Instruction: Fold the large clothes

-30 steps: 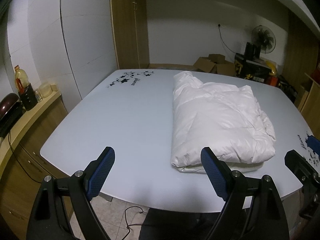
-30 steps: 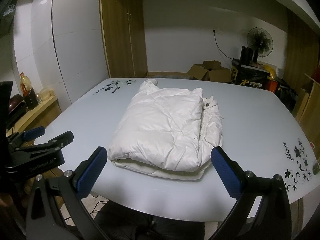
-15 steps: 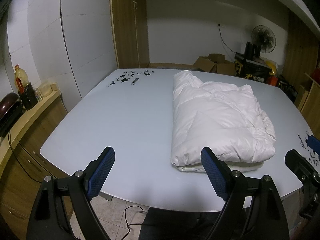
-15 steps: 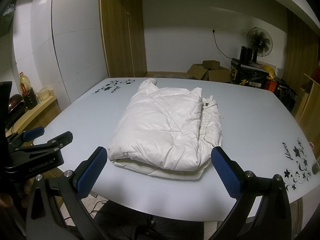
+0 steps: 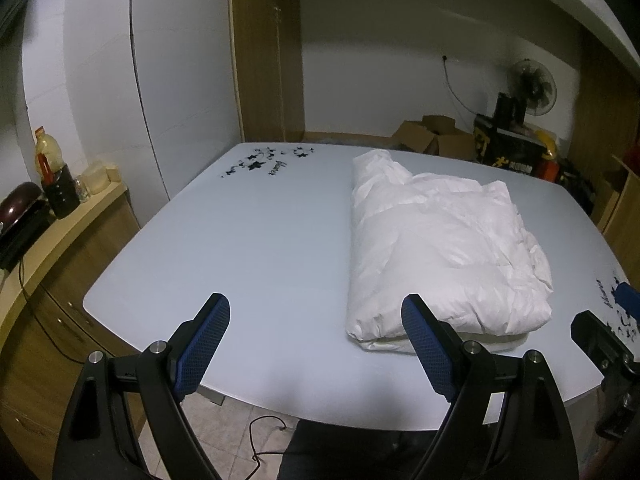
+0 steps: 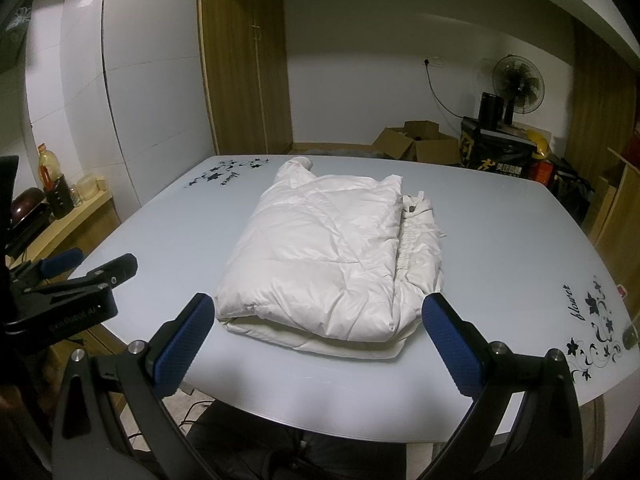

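Two grippers hang side by side above the near edge of the table (image 6: 500, 216), and both are empty with the jaws spread wide: the left gripper (image 5: 316, 344) over bare surface toward the near left corner, the right gripper (image 6: 320, 344) directly in front of the jacket (image 6: 332, 256). This white padded jacket lies as a thick folded bundle around the middle of the table, a little toward the near edge, with one narrow part sticking out toward the far edge and the zipper side showing on its right. I judge that the folding is almost finished, perhaps completely. If one more fold is wanted, it would be good to take the two near corners low, close to the table, pinch all layers together, and carry them over slowly, because such puffy filling springs back and slippery fabric may slide out of the pads.
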{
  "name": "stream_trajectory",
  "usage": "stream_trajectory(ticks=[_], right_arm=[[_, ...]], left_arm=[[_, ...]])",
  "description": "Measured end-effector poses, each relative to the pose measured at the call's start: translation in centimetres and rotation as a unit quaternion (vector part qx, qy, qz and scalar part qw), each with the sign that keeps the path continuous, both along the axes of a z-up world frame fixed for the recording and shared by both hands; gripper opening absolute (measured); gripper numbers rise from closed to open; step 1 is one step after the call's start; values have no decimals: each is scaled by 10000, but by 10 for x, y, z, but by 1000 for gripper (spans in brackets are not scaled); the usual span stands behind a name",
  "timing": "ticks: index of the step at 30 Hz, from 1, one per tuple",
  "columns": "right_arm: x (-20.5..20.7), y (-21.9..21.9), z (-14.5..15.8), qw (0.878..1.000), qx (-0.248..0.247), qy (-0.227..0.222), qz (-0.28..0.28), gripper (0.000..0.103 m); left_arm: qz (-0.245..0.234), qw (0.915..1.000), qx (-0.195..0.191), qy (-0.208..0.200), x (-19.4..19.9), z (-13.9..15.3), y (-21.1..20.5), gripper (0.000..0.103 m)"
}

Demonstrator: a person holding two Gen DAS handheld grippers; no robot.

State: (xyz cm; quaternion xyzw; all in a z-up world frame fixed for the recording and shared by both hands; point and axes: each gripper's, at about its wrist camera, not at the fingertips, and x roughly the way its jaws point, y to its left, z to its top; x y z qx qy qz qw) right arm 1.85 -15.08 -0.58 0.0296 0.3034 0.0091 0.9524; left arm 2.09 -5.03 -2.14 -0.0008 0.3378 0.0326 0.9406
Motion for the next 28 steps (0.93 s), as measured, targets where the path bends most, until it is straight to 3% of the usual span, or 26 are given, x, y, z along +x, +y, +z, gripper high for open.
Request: stream_trajectory(ticks=[12, 19, 28], right_arm=[[-2, -1, 1, 10000, 1, -33, 13, 103], [-3, -4, 2, 10000, 10, 19, 38, 103], [-4, -4, 3, 10000, 16, 37, 35, 103]], left_arm=[[-58, 10000, -23, -32, -1, 3, -2, 88], [-491, 9971, -584, 0, -2, 3, -1, 88], [-421, 9975, -564, -109, -2, 1, -2, 88]])
